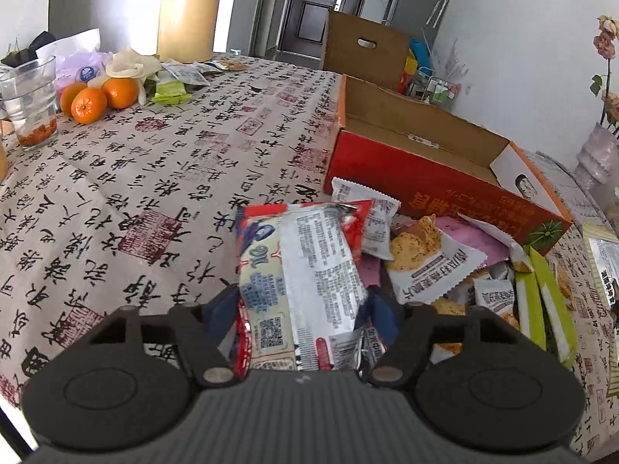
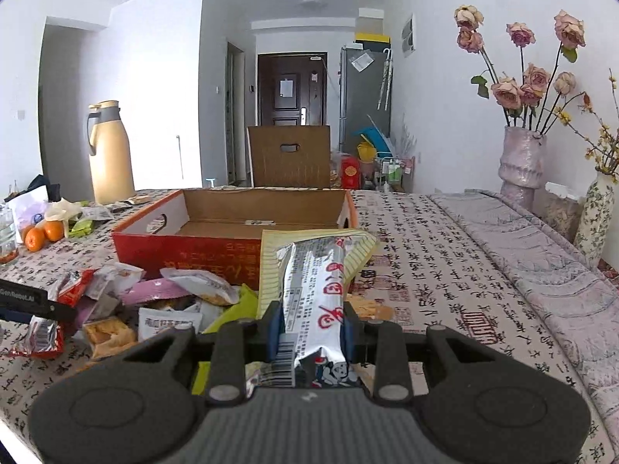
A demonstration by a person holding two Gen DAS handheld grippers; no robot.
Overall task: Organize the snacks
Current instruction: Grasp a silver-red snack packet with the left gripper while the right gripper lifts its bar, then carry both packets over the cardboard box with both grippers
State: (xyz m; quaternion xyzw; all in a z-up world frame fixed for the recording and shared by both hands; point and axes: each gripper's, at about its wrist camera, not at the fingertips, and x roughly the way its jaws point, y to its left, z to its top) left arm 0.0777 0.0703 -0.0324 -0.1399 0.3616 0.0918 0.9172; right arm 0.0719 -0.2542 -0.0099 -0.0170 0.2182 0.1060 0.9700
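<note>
Pick-up step. My left gripper (image 1: 303,301) clamps a red-and-silver packet (image 1: 305,270) above the snack pile (image 1: 437,259); my right gripper (image 2: 311,323) pinches a long silver packet (image 2: 313,301) — next, carry both over into the open orange box (image 2: 216,239).

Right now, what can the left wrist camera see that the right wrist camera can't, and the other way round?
Only the left view shows the left tool around a red and silver snack packet, and a drinking glass.

Only the right view shows the right tool shut on a long white packet, and the vases of dried roses.

Both show the open red box, the snack pile, the oranges and the yellow thermos.
</note>
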